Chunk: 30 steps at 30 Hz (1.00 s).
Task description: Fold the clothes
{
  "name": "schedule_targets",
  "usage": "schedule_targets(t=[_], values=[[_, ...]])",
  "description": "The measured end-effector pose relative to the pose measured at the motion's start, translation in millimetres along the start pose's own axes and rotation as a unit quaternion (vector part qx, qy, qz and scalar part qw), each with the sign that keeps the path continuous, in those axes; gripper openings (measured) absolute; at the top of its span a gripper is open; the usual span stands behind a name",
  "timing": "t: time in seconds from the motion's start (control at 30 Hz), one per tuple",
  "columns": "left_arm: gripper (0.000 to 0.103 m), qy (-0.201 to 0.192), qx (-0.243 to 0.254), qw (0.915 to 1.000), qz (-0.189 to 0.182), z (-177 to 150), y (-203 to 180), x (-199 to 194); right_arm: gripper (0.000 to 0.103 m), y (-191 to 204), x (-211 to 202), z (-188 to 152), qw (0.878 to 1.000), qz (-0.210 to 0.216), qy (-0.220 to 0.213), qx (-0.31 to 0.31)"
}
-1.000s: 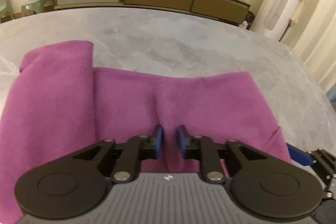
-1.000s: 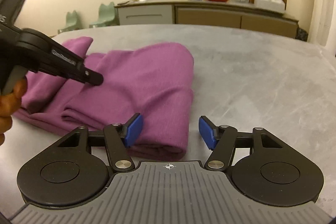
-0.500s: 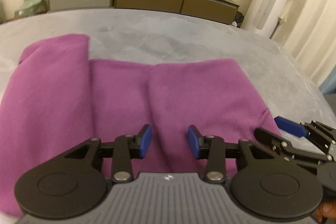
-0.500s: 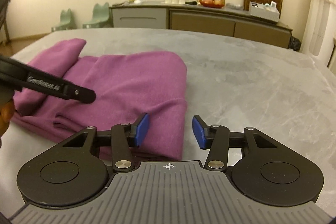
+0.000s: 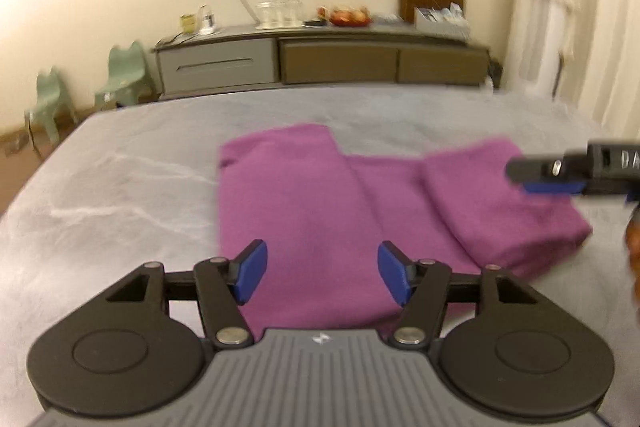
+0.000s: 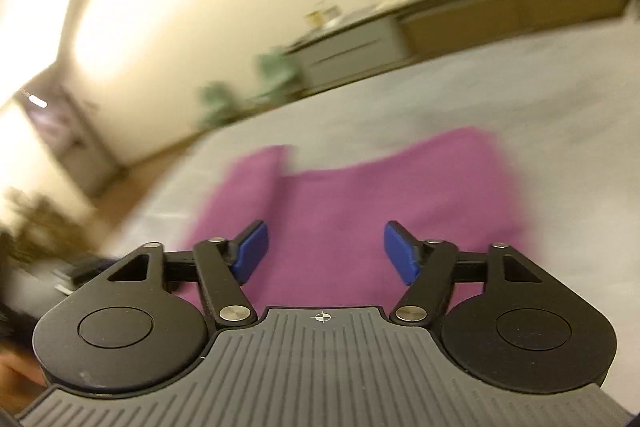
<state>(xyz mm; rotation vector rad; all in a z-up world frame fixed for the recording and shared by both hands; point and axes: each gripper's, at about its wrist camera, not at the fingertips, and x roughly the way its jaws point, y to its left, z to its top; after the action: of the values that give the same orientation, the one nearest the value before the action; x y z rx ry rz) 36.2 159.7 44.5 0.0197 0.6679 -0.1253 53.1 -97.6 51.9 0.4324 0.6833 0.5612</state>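
A: Left wrist view: the grey table (image 5: 120,187) carries the purple garment (image 5: 320,211), lying folded in layers just ahead of the left gripper (image 5: 322,273), long axis running left to right.

B: Which is nearer?

A: Left gripper; the right gripper (image 5: 552,179) hangs over the garment's right end. Both stand spread wide, holding nothing.

B: Right wrist view?

A: Blurred; the garment lies ahead of that gripper (image 6: 326,253).

B: Writing?

A: White letters on the right gripper, unreadable.

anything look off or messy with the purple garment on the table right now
Slightly. The purple garment lies folded on the grey table, but one flap pokes out past the far edge, leaving it stepped. No spills or damage.
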Motion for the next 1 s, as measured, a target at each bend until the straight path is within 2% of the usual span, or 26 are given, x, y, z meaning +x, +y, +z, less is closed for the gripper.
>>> schedule_targets(t=[0.1, 0.2, 0.33, 0.37, 0.43, 0.47, 0.57, 0.67, 0.8, 0.9, 0.93, 1.0], values=[[0.062, -0.001, -0.061, 0.998, -0.016, 21.6, 52.1, 12.3, 0.071, 20.5, 52.5, 8.3, 0.997, 0.04, 0.052, 0.04], [0.062, 0.01, -0.108, 0.9926, -0.054, 38.0, 99.9, 38.3, 0.071, 40.4, 105.5, 3.9, 0.995, 0.015, 0.089, 0.04], [0.062, 0.041, -0.164, 0.9802, -0.103, 33.2, 137.2, 65.7, 0.07, 57.7, 127.6, -10.6, 0.996, -0.013, 0.091, 0.009], [0.062, 0.049, -0.167, 0.9787, -0.108, 36.0, 141.6, 75.0, 0.05, 60.9, 125.1, -10.6, 0.996, -0.015, 0.088, 0.005], [0.062, 0.051, -0.148, 0.9817, -0.109, 42.7, 141.0, 86.5, 0.018, 67.5, 120.2, -10.5, 0.996, -0.02, 0.081, -0.002], [0.062, 0.052, -0.138, 0.9831, -0.109, 46.1, 140.6, 92.2, 0.01, 70.7, 117.8, -10.4, 0.997, -0.022, 0.078, -0.006], [0.062, 0.034, -0.121, 0.9852, -0.117, 55.5, 140.7, 96.1, 0.007, 80.0, 106.5, -9.6, 0.998, -0.027, 0.063, -0.015], [0.062, 0.017, -0.111, 0.9826, -0.148, 62.9, 135.4, 100.7, 0.007, 82.1, 83.9, -12.5, 0.998, -0.047, 0.045, -0.011], [0.062, 0.035, -0.057, 0.9852, -0.158, 62.2, 112.0, 124.4, 0.007, 65.0, 85.7, -23.5, 0.994, -0.103, 0.046, -0.005], [0.059, 0.046, -0.045, 0.9876, -0.143, 58.9, 104.7, 135.7, 0.007, 66.4, 73.1, -25.1, 0.995, -0.101, 0.022, 0.012], [0.058, 0.036, -0.052, 0.9867, -0.15, 61.6, 107.6, 130.4, 0.007, 69.8, 64.7, -24.1, 0.996, -0.088, 0.009, 0.02], [0.06, -0.003, -0.073, 0.9821, -0.173, 68.5, 118.2, 113.7, 0.007, 76.0, 50.9, -21.7, 0.994, -0.104, -0.013, 0.007]])
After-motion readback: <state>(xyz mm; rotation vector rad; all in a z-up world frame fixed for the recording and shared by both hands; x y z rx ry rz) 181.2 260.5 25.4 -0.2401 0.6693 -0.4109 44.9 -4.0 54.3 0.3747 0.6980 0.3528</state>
